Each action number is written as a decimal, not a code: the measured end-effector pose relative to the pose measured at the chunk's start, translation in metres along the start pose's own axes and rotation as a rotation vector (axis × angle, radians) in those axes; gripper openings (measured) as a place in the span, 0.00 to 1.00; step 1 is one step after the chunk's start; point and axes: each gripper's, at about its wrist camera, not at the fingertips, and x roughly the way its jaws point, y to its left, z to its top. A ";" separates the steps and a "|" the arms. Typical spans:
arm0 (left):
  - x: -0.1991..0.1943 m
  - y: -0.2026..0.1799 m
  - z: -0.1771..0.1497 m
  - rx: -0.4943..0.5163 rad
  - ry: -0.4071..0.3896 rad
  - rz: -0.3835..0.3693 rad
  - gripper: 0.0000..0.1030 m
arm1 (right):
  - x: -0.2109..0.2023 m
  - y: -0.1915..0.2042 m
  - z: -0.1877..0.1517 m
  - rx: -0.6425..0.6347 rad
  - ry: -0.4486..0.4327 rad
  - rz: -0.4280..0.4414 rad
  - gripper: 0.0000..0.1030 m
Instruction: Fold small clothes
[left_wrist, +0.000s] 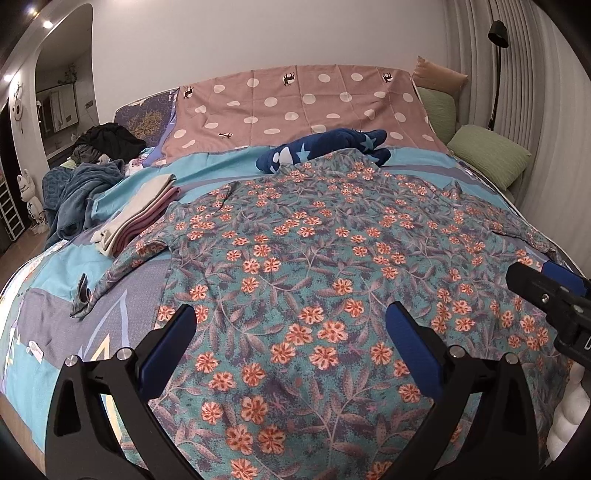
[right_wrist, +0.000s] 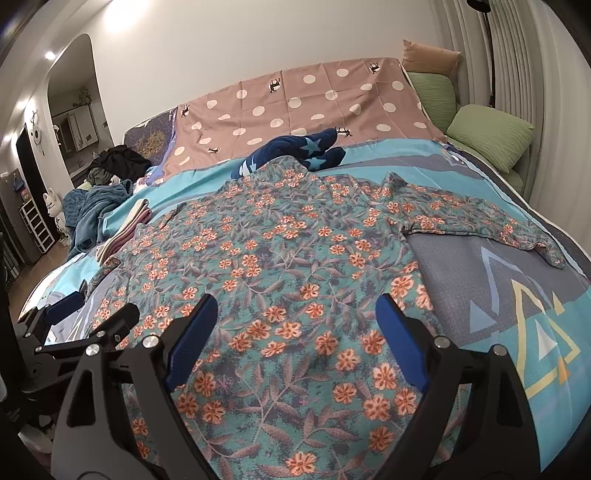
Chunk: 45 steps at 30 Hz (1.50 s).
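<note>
From the left wrist camera, a teal cotton shirt printed with orange flowers and mauve leaves (left_wrist: 314, 266) lies spread flat on the blue-and-grey patterned bedspread (left_wrist: 44, 321), its long axis running from the near bed edge away toward the headboard, collar end far, one sleeve trailing left. The left gripper (left_wrist: 291, 343) hangs over the near hem with its blue-padded jaws spread wide, holding nothing; the right gripper (left_wrist: 554, 291) enters at the right edge, and how its jaws stand there I cannot tell. A stack of folded cream and pink cloths (left_wrist: 140, 214) sits left of the shirt. From the right wrist camera, the shirt (right_wrist: 280, 266) shows its other sleeve stretching right, and the right gripper (right_wrist: 295, 332) stands wide above the fabric, empty; the left gripper (right_wrist: 88, 310) sits apart at the left
</note>
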 end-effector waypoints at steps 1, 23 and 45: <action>0.000 0.000 0.000 0.001 0.001 -0.001 0.99 | 0.000 0.000 0.000 0.001 0.001 0.000 0.86; -0.009 -0.004 -0.005 0.022 -0.045 0.005 0.99 | -0.011 0.007 -0.002 -0.020 -0.044 -0.003 0.83; -0.015 -0.004 -0.011 0.022 -0.075 -0.009 0.98 | -0.017 0.012 -0.004 -0.028 -0.064 0.025 0.52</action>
